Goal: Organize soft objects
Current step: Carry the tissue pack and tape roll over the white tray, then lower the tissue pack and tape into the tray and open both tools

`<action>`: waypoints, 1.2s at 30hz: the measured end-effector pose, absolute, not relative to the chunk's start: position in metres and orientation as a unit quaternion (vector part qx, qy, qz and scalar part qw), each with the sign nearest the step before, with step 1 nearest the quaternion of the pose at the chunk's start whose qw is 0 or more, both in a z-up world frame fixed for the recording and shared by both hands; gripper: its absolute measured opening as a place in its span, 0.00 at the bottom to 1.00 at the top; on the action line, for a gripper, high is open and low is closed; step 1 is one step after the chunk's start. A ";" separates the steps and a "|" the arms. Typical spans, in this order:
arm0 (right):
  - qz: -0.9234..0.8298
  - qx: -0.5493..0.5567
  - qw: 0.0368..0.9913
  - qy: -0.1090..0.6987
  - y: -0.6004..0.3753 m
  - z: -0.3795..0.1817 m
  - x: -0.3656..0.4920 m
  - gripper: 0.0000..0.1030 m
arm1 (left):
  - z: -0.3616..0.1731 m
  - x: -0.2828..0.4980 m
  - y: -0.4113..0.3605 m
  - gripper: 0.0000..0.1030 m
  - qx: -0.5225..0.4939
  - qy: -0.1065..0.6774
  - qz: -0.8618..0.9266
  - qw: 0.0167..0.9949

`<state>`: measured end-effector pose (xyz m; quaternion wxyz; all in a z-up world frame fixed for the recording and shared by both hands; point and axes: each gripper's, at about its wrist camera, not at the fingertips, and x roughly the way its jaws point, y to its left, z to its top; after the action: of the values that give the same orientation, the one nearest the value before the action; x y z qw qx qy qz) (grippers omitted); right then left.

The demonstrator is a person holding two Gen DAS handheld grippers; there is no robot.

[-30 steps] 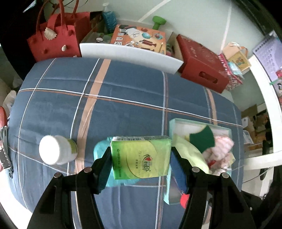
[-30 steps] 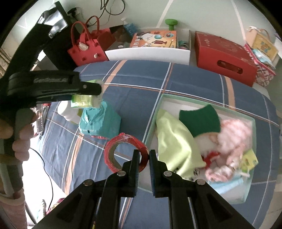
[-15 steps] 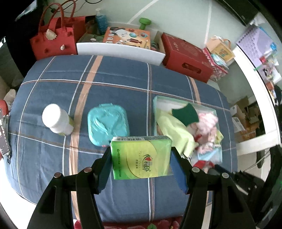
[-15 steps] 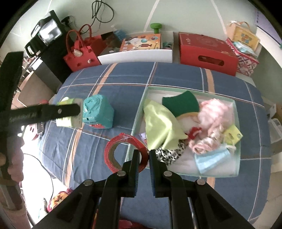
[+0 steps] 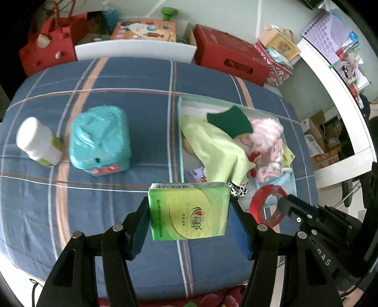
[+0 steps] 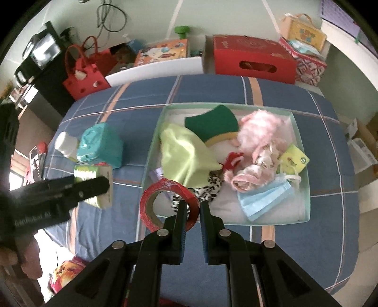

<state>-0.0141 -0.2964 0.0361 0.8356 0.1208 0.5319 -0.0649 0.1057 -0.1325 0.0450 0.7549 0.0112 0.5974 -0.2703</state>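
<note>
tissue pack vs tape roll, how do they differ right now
The tissue pack is a green, soft, flat block; the tape roll is a red, open ring. The left gripper spans the pack's whole width with jaws wide; the right gripper pinches only the roll's wall, jaws nearly closed. Both are held up off the bed.

You have a blue plaid bedspread (image 5: 132, 78) filling the middle of the frame. Along the top, a pale green wall (image 6: 224, 14) backs a white board (image 5: 134, 48). At right, a white shelf edge (image 5: 330, 78) curves down in daylight.
</note>
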 end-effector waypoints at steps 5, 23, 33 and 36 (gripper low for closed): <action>-0.087 0.131 0.825 0.543 -0.313 0.012 -0.011 0.11 | 0.025 0.103 -0.148 0.63 0.017 0.597 -0.279 0.752; -0.128 0.143 0.801 0.567 -0.349 -0.042 0.014 0.11 | -0.010 0.102 -0.186 0.63 0.019 0.581 -0.326 0.746; -0.134 0.138 0.793 0.578 -0.358 -0.061 0.024 0.11 | -0.031 0.104 -0.197 0.63 0.025 0.579 -0.330 0.745; -0.134 0.136 0.793 0.579 -0.357 -0.063 0.024 0.11 | -0.034 0.104 -0.197 0.63 0.024 0.578 -0.327 0.748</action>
<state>0.0239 -0.3568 -0.0628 0.7927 0.1358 0.5789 -0.1340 0.1039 -0.1971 -0.0337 0.7477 0.0243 0.5776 -0.3268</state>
